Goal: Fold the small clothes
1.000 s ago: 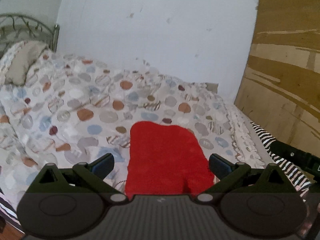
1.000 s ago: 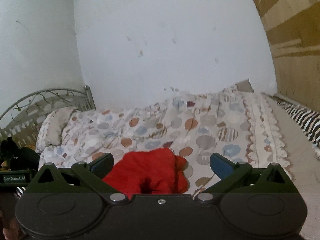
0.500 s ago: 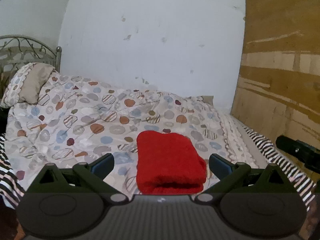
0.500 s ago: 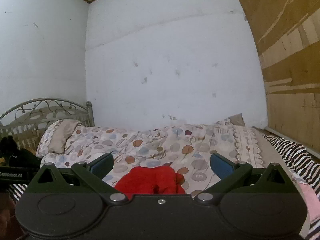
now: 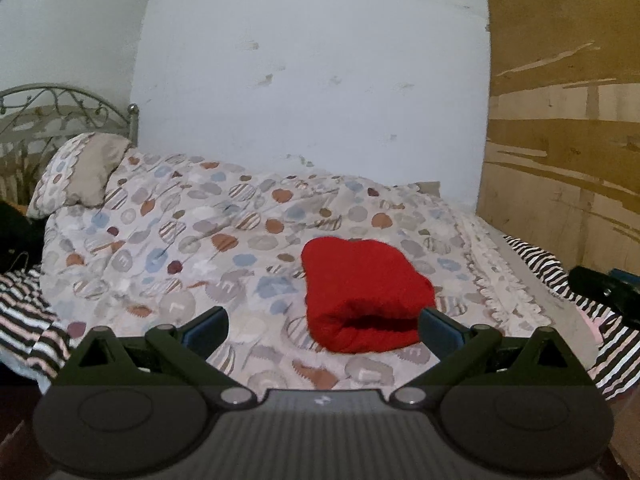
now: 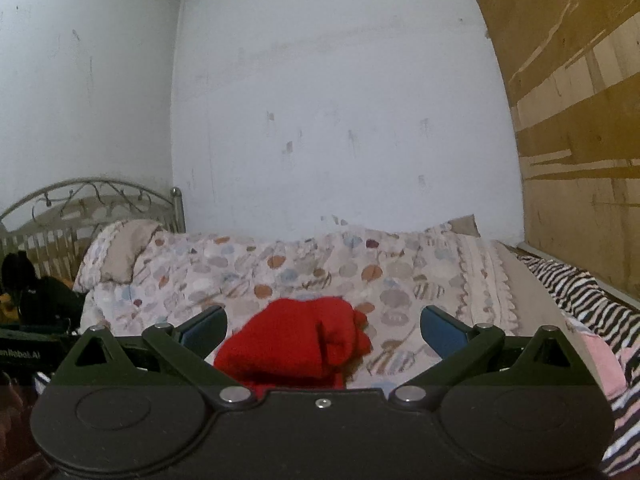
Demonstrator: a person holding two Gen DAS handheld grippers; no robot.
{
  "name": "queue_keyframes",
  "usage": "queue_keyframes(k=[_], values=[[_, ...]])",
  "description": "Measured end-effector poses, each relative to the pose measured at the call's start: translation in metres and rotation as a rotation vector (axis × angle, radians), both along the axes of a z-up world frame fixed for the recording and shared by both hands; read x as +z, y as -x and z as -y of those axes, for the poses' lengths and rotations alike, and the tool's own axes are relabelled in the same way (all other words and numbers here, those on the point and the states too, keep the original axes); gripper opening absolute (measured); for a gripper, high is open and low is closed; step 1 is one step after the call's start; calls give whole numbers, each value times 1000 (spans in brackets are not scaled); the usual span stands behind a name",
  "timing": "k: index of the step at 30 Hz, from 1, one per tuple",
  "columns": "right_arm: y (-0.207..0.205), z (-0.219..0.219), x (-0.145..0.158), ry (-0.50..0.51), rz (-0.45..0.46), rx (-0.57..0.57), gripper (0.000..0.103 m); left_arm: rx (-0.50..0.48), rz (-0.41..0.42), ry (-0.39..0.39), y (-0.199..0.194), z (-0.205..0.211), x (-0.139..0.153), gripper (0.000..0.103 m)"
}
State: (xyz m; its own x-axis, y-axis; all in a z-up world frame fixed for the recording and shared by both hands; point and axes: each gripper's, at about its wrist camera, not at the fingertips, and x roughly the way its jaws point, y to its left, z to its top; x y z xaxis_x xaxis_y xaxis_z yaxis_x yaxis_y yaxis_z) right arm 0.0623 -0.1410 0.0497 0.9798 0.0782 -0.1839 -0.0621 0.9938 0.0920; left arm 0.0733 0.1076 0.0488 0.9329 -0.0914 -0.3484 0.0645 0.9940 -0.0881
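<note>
Pulling back from the bed (image 5: 208, 240), both views now taking in more wall than a second ago. Lying folded on the spotted quilt (image 5: 240, 216), well clear of the pillow (image 5: 84, 172): red garment (image 5: 364, 296). Hovering short of it, gaping wide and gripping nothing: left claw (image 5: 322, 326) and right claw (image 6: 322, 326).

A bed with a dotted quilt (image 5: 208, 240) fills the middle of both views. At its left end a pillow (image 5: 80, 176) leans against a curled metal headboard (image 5: 68, 108). A zebra-striped sheet (image 6: 580, 292) shows along the right edge. A white scuffed wall (image 6: 340, 120) stands behind, a plywood panel (image 5: 560, 120) at upper right.
</note>
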Motion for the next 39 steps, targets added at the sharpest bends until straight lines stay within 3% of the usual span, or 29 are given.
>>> queue_keyframes(k=[4, 18, 39], values=[[10, -1, -15, 40, -23, -16, 103, 7, -43, 5, 5, -5, -16, 103], [23, 9, -64, 30, -149, -52, 103, 13, -131, 8, 6, -7, -58, 103], [12, 6, -71, 24, -176, -54, 103, -1, -160, 14, -4, -2, -64, 103]])
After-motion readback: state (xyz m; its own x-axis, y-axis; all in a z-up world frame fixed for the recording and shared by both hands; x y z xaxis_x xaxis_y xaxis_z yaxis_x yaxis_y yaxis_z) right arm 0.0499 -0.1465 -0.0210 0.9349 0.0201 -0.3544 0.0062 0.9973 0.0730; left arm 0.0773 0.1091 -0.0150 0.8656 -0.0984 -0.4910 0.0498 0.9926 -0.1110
